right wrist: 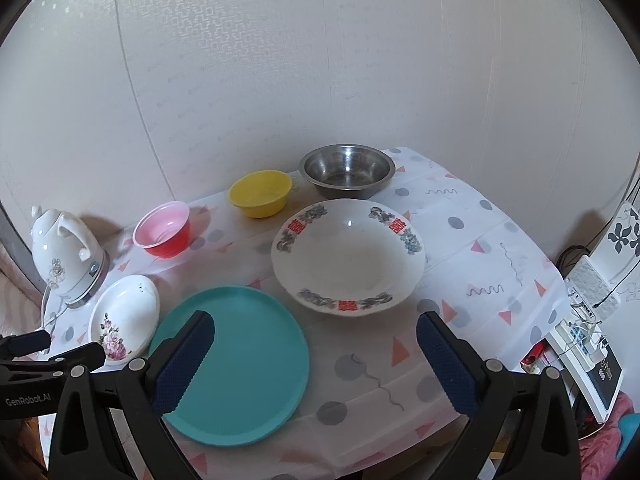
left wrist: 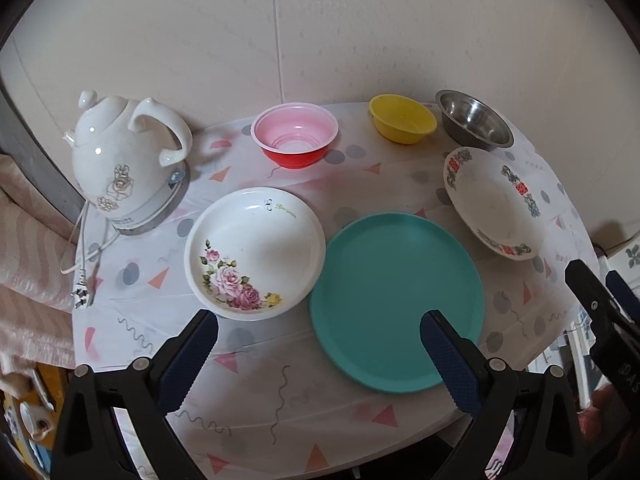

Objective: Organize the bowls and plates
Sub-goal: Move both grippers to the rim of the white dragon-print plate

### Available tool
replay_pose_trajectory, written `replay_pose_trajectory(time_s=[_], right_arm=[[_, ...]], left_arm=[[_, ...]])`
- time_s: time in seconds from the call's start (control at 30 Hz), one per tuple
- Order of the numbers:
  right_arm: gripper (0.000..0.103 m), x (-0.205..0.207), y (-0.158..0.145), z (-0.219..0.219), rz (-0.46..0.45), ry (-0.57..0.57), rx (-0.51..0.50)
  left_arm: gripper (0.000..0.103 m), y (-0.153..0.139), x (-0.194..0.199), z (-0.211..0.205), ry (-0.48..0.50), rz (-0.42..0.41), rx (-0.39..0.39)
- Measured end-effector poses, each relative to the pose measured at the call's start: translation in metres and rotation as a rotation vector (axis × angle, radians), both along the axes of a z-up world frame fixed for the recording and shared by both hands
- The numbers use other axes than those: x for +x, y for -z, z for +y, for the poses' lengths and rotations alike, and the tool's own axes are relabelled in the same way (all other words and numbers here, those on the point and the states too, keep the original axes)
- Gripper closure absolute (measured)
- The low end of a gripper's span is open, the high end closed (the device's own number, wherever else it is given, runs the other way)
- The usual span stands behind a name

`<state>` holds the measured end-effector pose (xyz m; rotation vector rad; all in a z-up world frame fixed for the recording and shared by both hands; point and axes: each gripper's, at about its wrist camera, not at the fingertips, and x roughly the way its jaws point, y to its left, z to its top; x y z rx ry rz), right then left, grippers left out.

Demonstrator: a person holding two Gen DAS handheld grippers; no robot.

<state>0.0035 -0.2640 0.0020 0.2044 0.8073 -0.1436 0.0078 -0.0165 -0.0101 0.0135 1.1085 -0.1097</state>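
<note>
A teal flat plate lies near the table's front. Left of it sits a white rose-patterned dish; right of it, a white dish with red and grey rim marks. Along the wall stand a pink-red bowl, a yellow bowl and a steel bowl. My left gripper hovers open over the table's front, between the rose dish and the teal plate. My right gripper hangs open and holds nothing, just in front of the red-marked dish.
A white ceramic kettle stands at the back left, its cord and plug trailing to the table edge. The patterned tablecloth ends close on the right, where a power strip and boxes sit. Wall directly behind.
</note>
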Motion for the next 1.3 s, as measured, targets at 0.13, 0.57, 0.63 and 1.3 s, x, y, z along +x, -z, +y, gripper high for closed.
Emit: replay_pose_trajectory(time_s=[0.13, 0.57, 0.63, 1.3], right_arm=[[0.000, 0.006, 0.003, -0.011, 0.011, 0.010, -0.006], [0.000, 0.029, 0.041, -0.083, 0.089, 0.100, 0.054], [0.000, 0.033, 0.044, -0.092, 0.077, 0.098, 0.052], [0.009, 0.085, 0.101, -0.181, 0.181, 0.129, 0.266]], left_arm=[[0.001, 0.005, 0.009, 0.001, -0.005, 0.037, -0.069], [0.001, 0.036, 0.057, -0.010, -0.005, 0.188, -0.088], [0.001, 0.035, 0.062, -0.018, 0.019, 0.175, -0.070], [0.026, 0.037, 0.132, -0.071, 0.072, 0.154, -0.280]])
